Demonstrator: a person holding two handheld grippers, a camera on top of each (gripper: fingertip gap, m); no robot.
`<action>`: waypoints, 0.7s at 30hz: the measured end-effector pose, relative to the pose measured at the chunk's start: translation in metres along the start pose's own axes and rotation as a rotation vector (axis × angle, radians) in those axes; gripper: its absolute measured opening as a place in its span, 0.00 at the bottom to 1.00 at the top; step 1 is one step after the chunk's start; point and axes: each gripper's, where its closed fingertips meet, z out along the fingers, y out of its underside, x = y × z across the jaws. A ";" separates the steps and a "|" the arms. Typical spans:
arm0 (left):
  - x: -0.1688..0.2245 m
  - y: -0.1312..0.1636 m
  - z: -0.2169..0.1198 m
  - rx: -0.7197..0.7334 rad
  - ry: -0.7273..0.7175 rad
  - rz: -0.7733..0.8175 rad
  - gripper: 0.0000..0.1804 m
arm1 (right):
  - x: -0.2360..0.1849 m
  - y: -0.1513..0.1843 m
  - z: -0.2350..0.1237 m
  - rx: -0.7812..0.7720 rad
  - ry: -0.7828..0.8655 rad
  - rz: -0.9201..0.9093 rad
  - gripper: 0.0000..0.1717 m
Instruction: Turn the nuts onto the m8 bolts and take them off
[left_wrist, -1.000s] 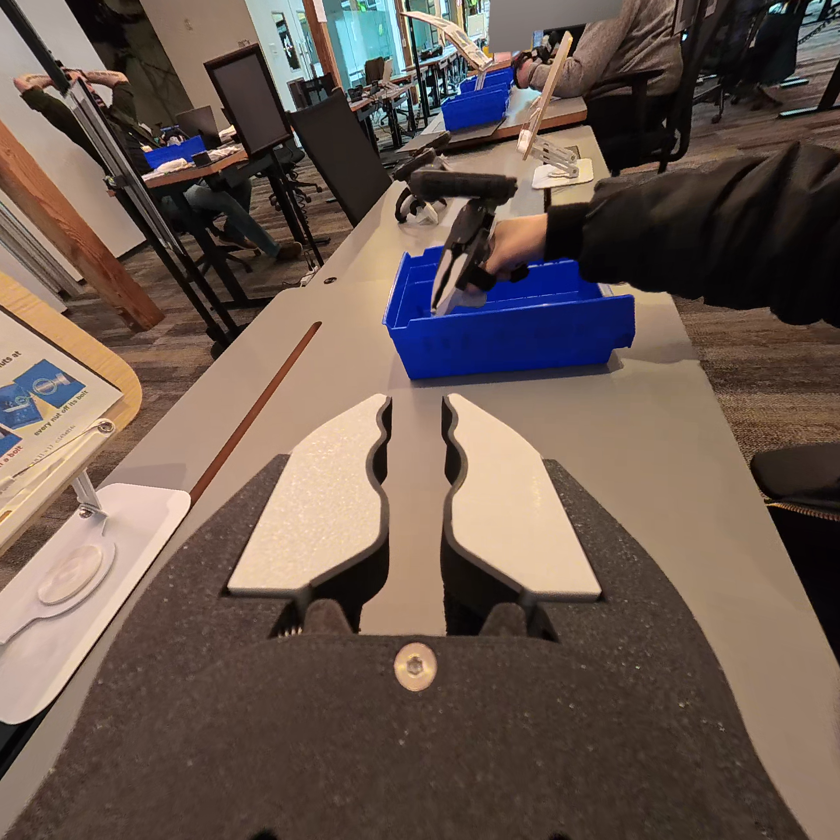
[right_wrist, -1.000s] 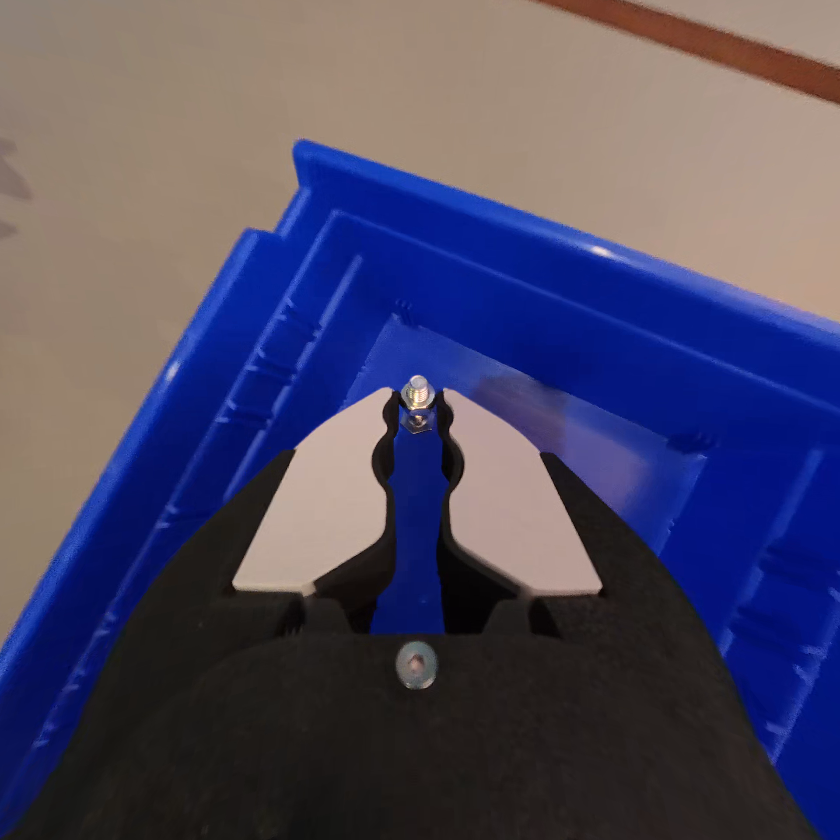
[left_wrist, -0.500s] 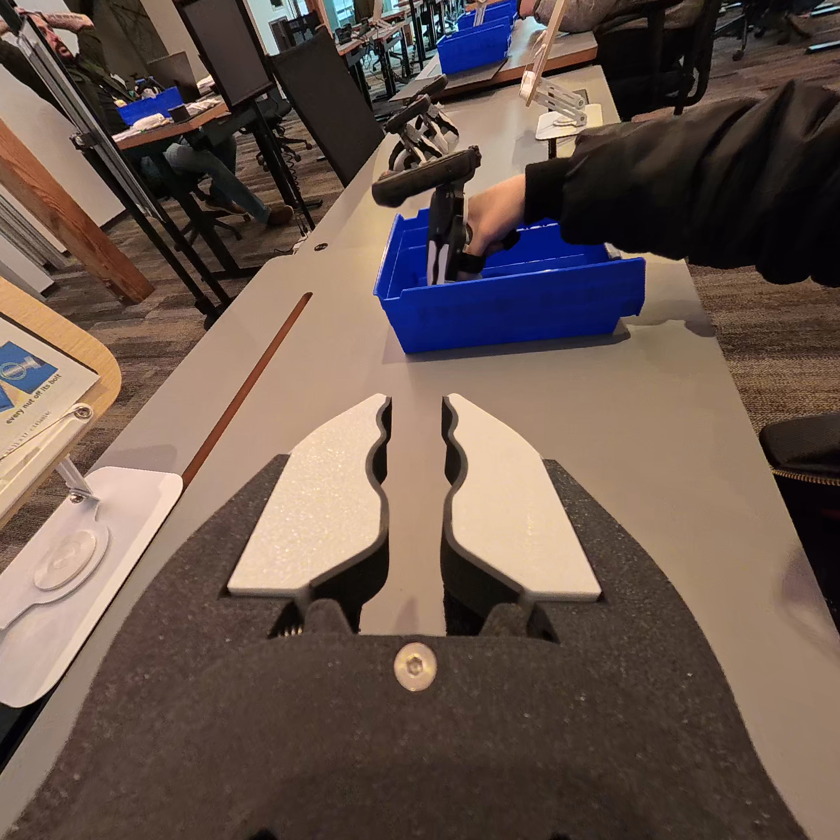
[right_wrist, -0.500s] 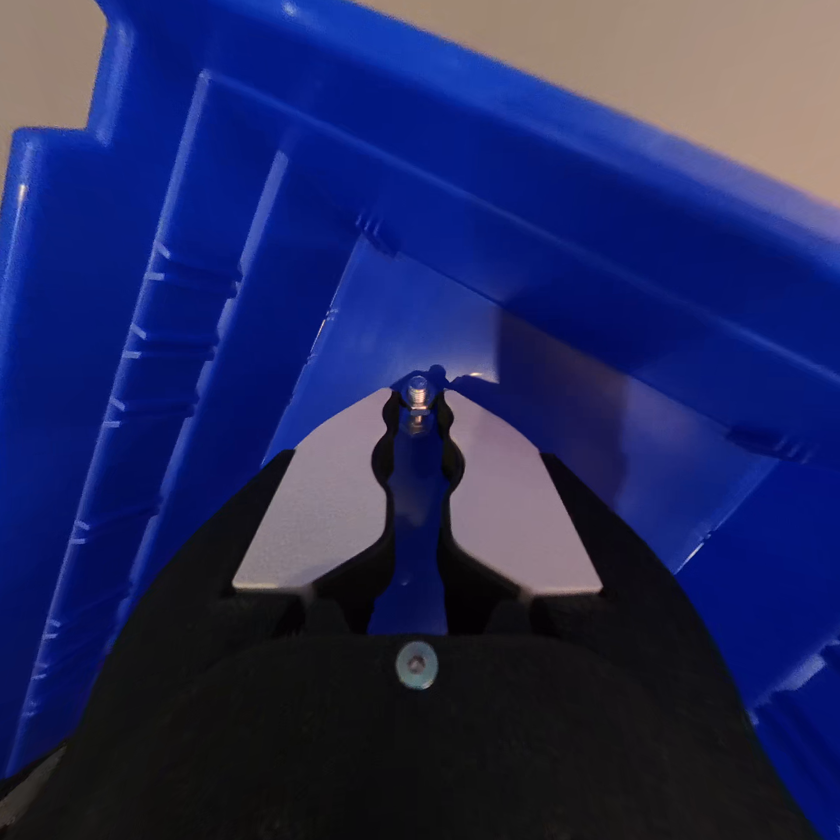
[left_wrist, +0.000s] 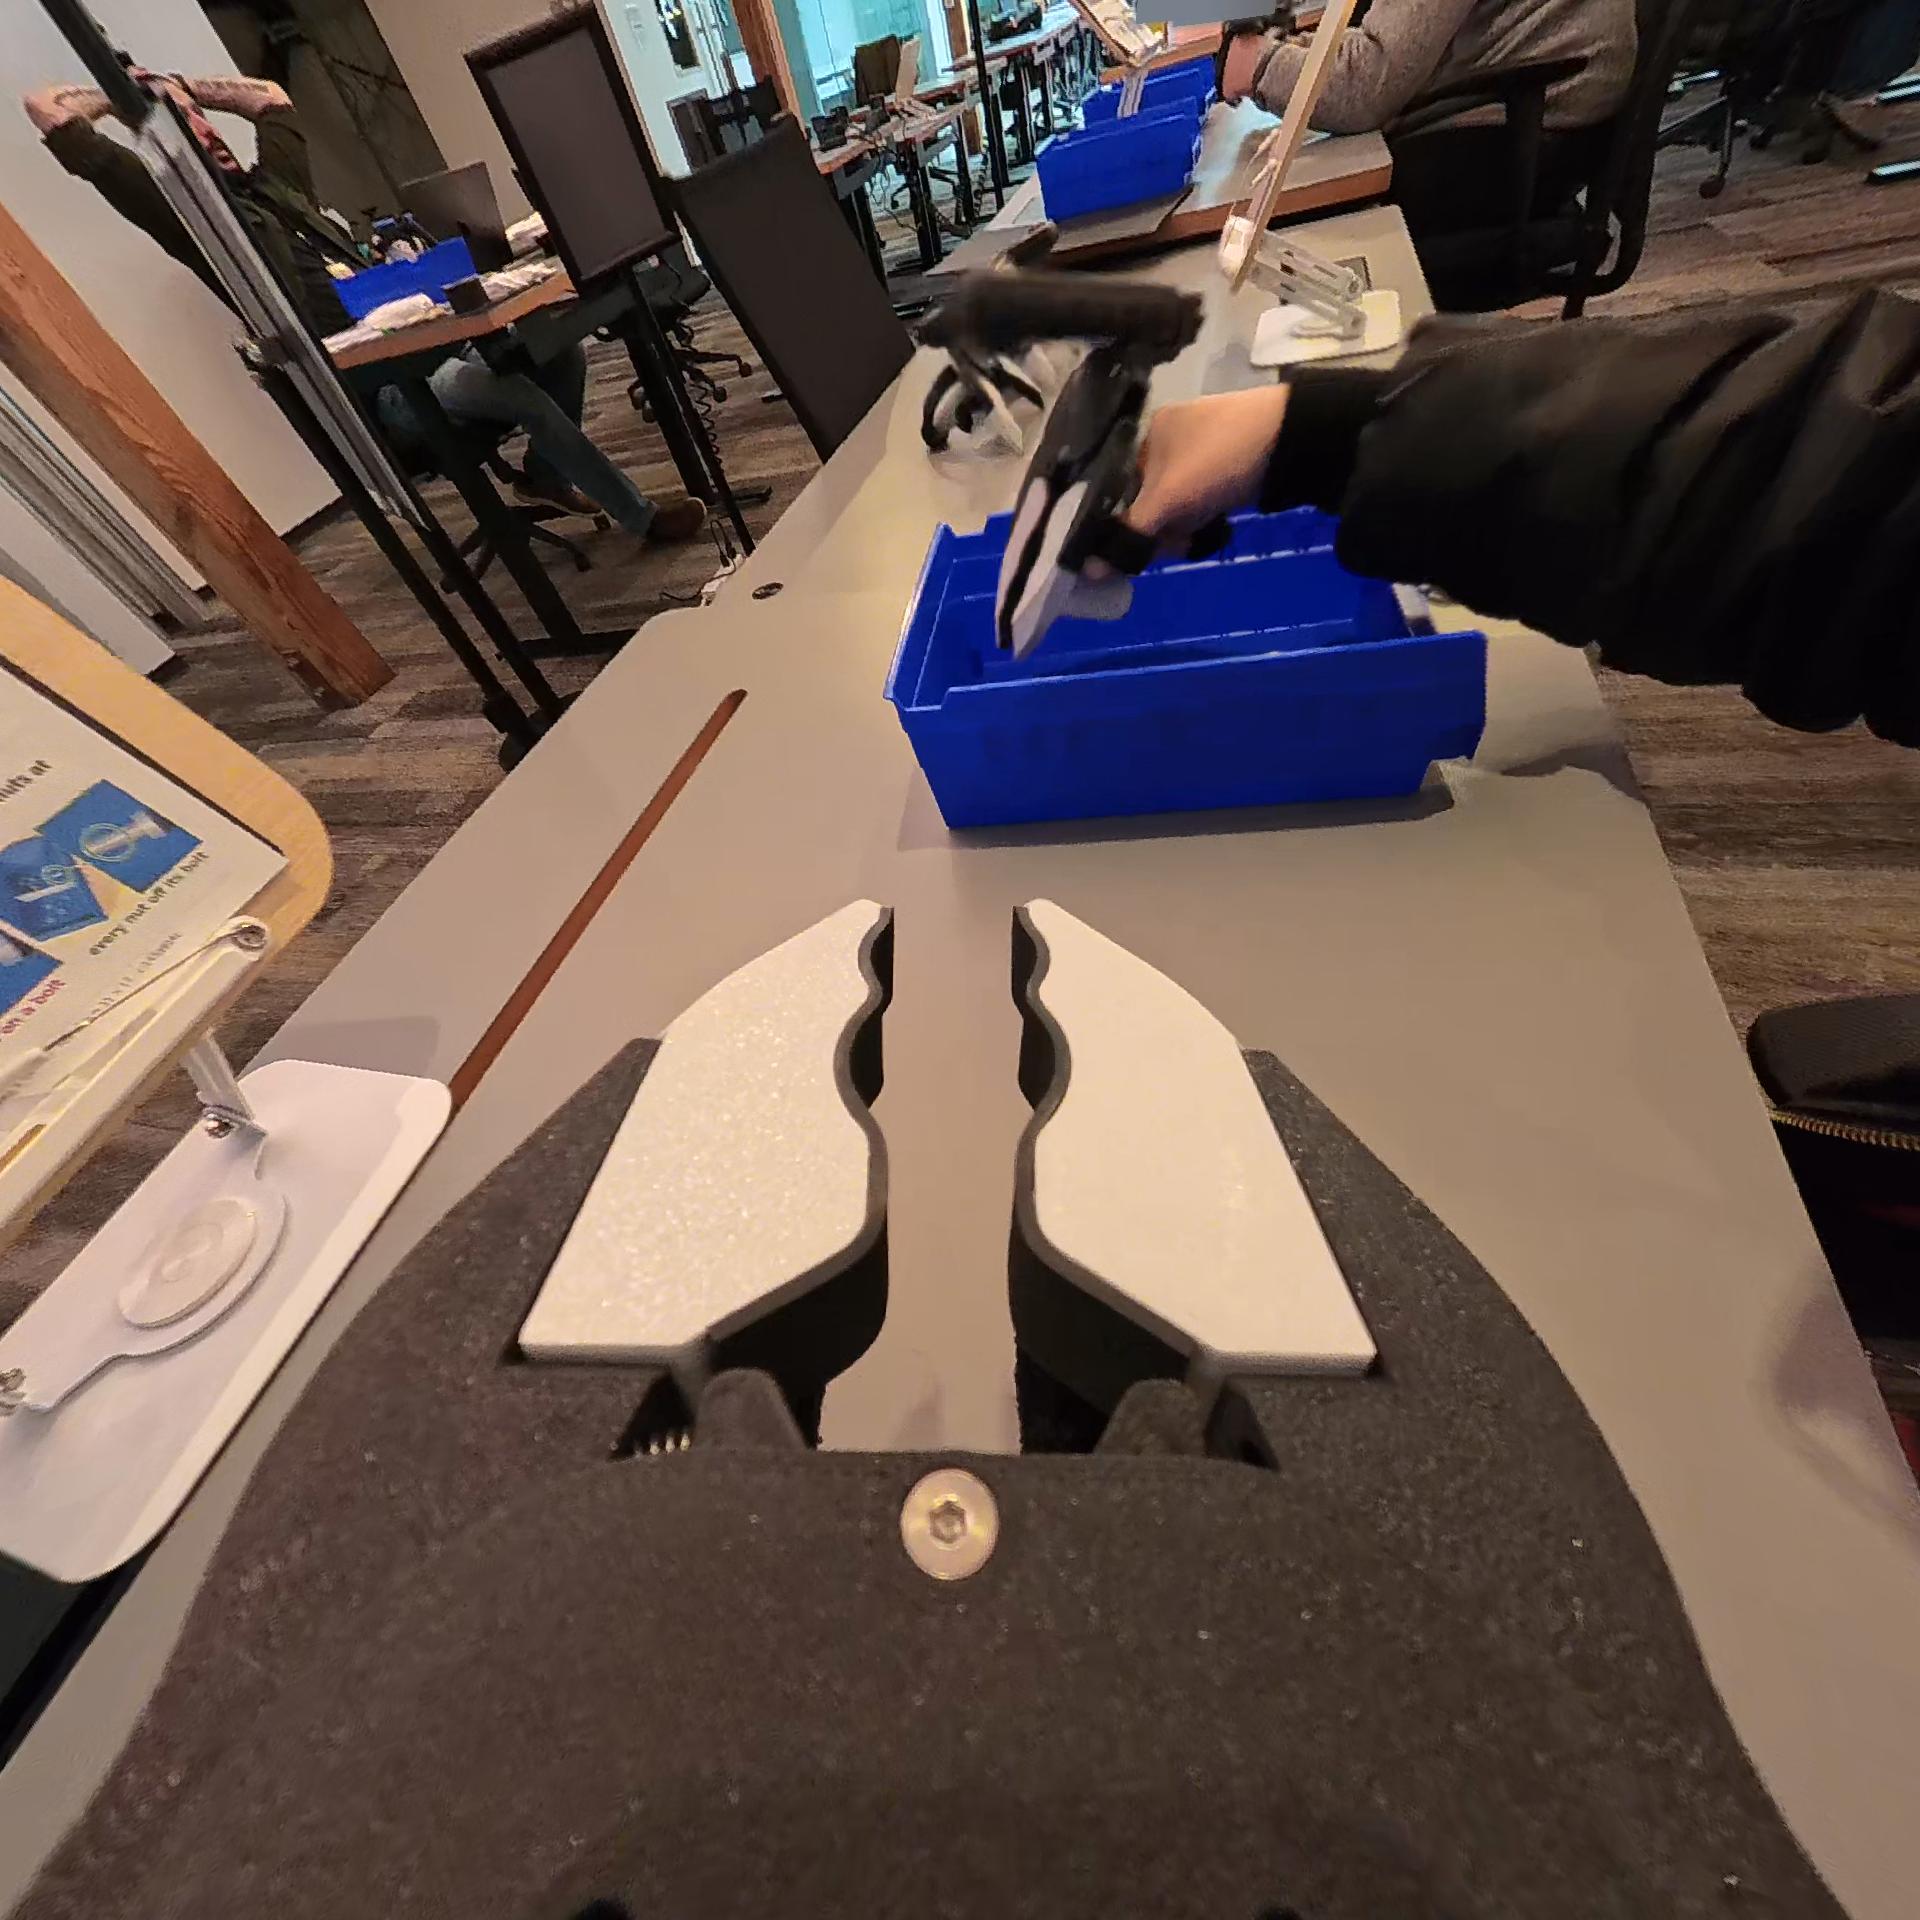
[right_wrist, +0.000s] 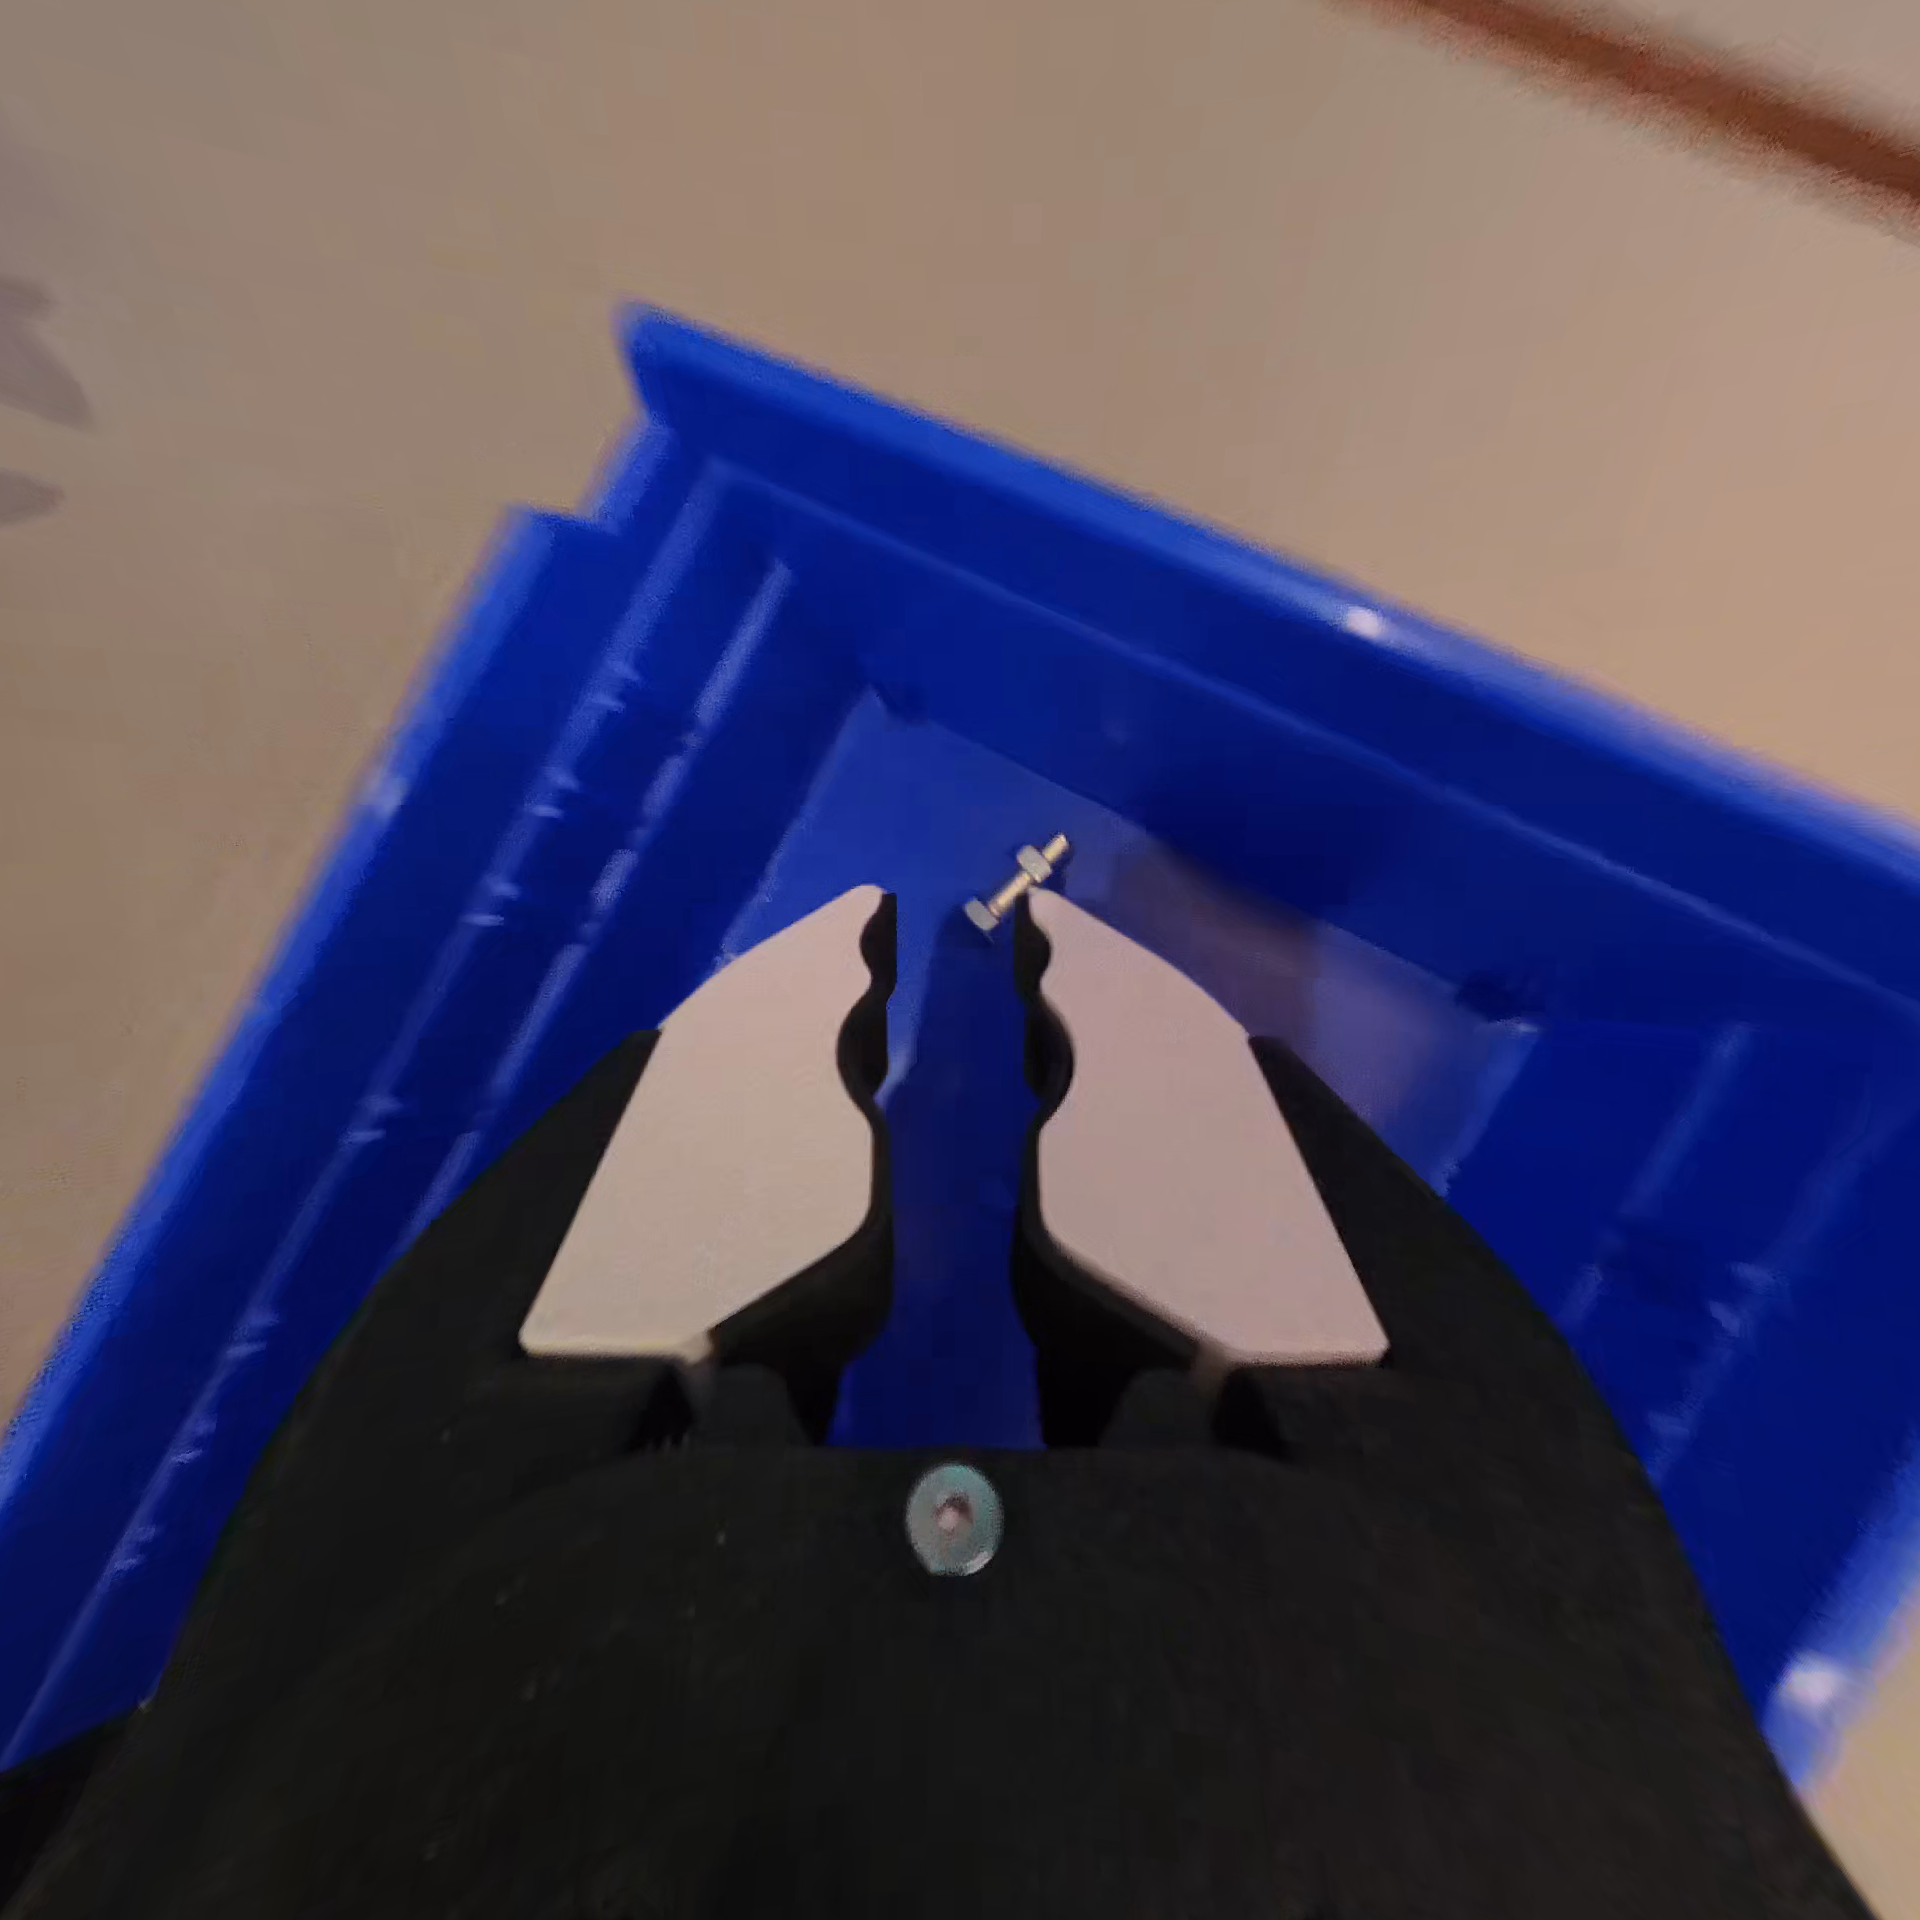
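Lying in the blue bin (right_wrist: 1351, 748), a silvery bolt (right_wrist: 1013, 890) wears its nut (right_wrist: 1032, 861).

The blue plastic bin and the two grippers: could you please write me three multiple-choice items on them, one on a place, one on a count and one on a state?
1. Where does the small silver bolt with a nut on it lie?
A. On the floor of the blue plastic bin, near a corner
B. On the grey table
C. Between the left gripper's fingers

2. How many nuts show on that bolt's shaft?
A. None
B. One
C. Three

3. How do the fingers of the right gripper stand?
A. Clamped on the bolt
B. Pressed together
C. Apart, with nothing between the pads

Answers: 1 A, the bolt rests on the blue floor just beyond the fingertips. 2 B, a single hex nut sits near the shaft's far end. 3 C, blue floor shows through the gap and the bolt lies free ahead. The left gripper is also open, over bare table.
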 end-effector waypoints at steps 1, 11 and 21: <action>-0.002 -0.002 -0.004 0.005 -0.018 -0.002 0.12 | -0.009 -0.014 -0.019 0.078 0.010 -0.021 0.12; -0.011 0.019 -0.087 0.027 -0.408 -0.210 0.13 | -0.166 -0.104 -0.101 0.566 0.032 -0.381 0.36; 0.012 0.097 -0.329 -0.261 -0.881 -0.310 0.10 | -0.263 -0.137 -0.048 0.694 -0.178 -0.522 0.15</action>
